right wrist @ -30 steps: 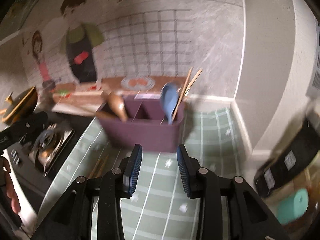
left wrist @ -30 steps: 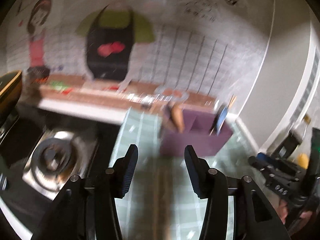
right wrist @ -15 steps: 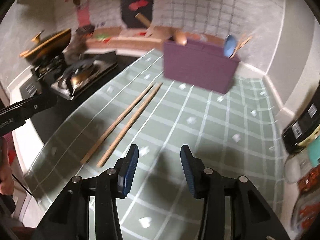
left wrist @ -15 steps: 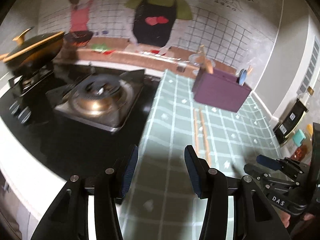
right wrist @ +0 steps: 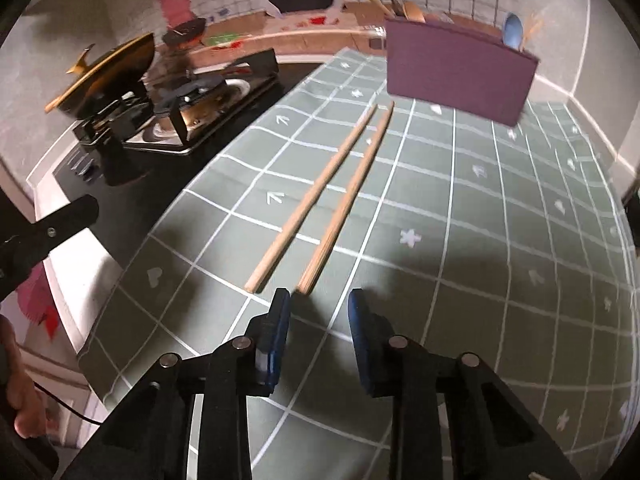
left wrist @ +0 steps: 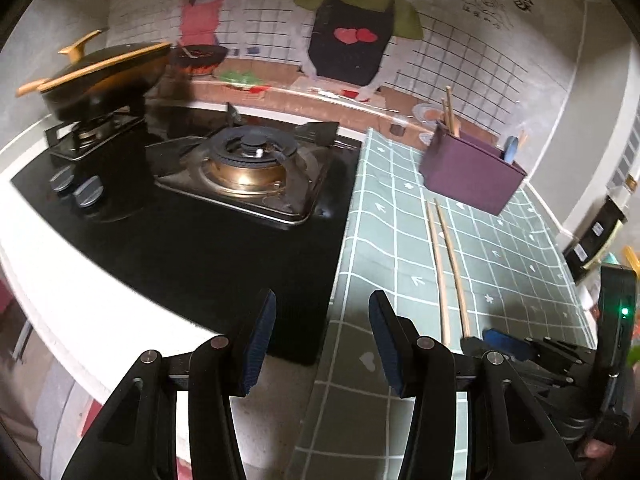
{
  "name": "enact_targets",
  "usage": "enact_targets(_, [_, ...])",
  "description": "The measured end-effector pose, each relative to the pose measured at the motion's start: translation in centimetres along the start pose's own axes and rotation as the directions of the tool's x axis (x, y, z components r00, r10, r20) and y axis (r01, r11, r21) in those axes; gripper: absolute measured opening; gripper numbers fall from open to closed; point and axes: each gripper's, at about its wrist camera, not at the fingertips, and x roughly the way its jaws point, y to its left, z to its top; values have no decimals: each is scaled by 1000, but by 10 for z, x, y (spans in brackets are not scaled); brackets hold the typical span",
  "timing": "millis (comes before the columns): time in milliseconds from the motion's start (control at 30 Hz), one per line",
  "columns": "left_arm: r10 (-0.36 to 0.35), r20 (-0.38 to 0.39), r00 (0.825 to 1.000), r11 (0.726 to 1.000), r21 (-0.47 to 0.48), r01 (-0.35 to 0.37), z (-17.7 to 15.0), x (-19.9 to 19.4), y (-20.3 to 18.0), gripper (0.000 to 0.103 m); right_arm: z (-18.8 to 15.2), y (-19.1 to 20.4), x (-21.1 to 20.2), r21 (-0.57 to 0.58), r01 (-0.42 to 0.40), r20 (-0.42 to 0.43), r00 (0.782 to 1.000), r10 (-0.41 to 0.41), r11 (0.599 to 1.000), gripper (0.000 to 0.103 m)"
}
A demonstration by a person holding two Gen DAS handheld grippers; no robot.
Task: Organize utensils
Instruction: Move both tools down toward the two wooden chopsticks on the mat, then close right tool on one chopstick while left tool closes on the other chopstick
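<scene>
Two grippers, both with fingers spread and holding nothing. Right gripper point(right wrist: 318, 320) hovers low over the green checked mat point(right wrist: 480, 240), fingertips just short of the near ends of the chopsticks point(right wrist: 332, 200); the right-hand stick's end sits just ahead of the gap between the fingers, not touched. Left gripper point(left wrist: 322, 332) hangs over the seam where the mat point(left wrist: 400, 240) meets the black stovetop point(left wrist: 200, 240), fingers wide apart, nothing between them. Right gripper shows in the left view too point(left wrist: 500, 344), near the close ends of the chopsticks point(left wrist: 448, 264).

Chopsticks lie flat on the mat, side by side, nearly parallel, small gap between them, far tips pointing toward the purple box point(right wrist: 456, 68). Box stands upright at the back of the counter, well apart from the stick tips. Inside the box: blue spoon point(right wrist: 514, 30) at its right end, wooden utensils point(left wrist: 450, 110) sticking up at the left end; which compartment can't be told.

Left of the mat: gas burner point(left wrist: 248, 156) on the stovetop, two knobs point(left wrist: 76, 188) near the front edge, black pot with gold handles point(left wrist: 104, 76) on the far burner. Cartoon mural point(left wrist: 352, 32) covers the back wall.
</scene>
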Motion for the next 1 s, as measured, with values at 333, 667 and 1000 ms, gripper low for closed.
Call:
enact_targets(333, [-89, -63, 994, 990, 102, 95, 6, 18, 0, 49, 9, 18, 11, 35, 127, 25, 991, -128, 991, 11])
enact_targets(667, [-209, -110, 972, 956, 184, 227, -7, 28, -52, 49, -3, -48, -24, 174, 195, 68, 976, -209, 965, 6])
enact_targets(1000, [-195, -159, 968, 960, 171, 222, -29, 51, -93, 38, -24, -90, -53, 235, 240, 81, 961, -264, 942, 6])
